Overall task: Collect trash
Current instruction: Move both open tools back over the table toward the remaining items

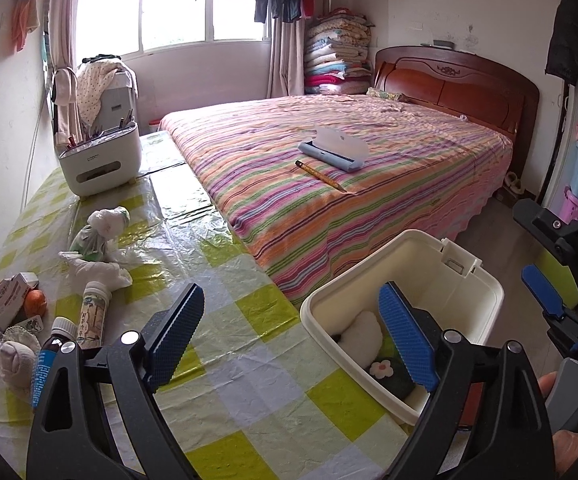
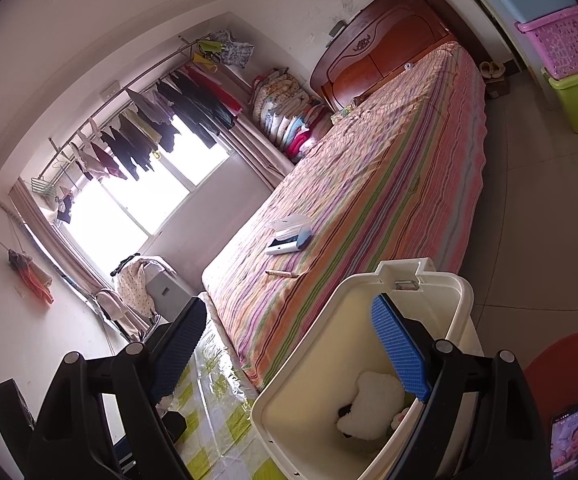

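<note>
Both claws are spread wide and hold nothing: the left claw (image 1: 293,340) hangs over the table edge (image 1: 273,292) beside the white bin (image 1: 485,308) (white fluffy trash (image 1: 363,336) lies inside). Only the left view shows more trash (image 1: 97,268) on the table. Right claw (image 2: 289,352) hangs by the bin's rim.

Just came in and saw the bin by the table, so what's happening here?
A person is clearing trash with a gripper in each hand. Both the left gripper and the right gripper are open and empty, above the white bin, which already holds a white wad. More crumpled tissue and bottles remain on the checkered table.
</note>
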`<state>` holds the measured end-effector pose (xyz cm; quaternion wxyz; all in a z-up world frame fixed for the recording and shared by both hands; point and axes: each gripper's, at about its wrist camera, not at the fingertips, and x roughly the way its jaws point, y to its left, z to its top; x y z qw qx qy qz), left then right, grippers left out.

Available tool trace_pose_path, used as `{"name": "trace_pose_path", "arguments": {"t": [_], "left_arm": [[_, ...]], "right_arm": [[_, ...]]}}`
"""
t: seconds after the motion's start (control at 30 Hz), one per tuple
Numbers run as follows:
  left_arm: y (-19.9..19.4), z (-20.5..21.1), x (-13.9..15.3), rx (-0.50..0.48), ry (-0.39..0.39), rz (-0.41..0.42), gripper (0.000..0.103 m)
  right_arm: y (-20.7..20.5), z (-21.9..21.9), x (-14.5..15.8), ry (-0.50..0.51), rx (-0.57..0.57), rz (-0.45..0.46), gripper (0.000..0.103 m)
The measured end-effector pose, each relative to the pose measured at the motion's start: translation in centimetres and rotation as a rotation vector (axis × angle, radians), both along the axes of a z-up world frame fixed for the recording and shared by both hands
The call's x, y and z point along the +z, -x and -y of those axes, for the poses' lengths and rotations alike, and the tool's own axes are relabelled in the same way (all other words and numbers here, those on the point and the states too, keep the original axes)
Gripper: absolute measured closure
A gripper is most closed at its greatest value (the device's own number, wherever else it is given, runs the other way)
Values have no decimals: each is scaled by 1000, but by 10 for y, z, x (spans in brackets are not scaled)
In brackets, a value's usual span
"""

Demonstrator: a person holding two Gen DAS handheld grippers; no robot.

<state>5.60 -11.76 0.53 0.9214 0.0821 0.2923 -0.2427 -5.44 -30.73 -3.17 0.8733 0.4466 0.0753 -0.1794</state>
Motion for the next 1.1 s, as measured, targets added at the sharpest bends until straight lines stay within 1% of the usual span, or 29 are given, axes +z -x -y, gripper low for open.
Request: {"name": "trace_pose_path", "arguments": {"t": [0.2,0.33,0.5,0.63,0.77,0.87,1.0,1.1], "left_arm": [[-8,-17,-1,39,19,-30,15],[-10,-30,3,60,26,-25,15],[-13,-54,4,112,4,-25,15],[-16,-85,3,174,8,-62,15],[-19,-124,5,228,60,-111,15],[-21,-154,8,278,101,-132,15],[-24,-192,9,359,126,-140,15],[-31,-219,5,422,153,-173,15]], "right_arm": [[-4,-5,1,16,13,-8,21],[-8,-9,3,31,25,-15,21],[-12,-14,5,44,42,-21,21],[-15,-17,5,42,54,-23,21],[-19,-23,6,49,73,-25,21],[-24,-29,8,60,92,-29,21],[-30,-41,11,72,131,-33,21],[-37,-53,15,98,173,-37,21]]}}
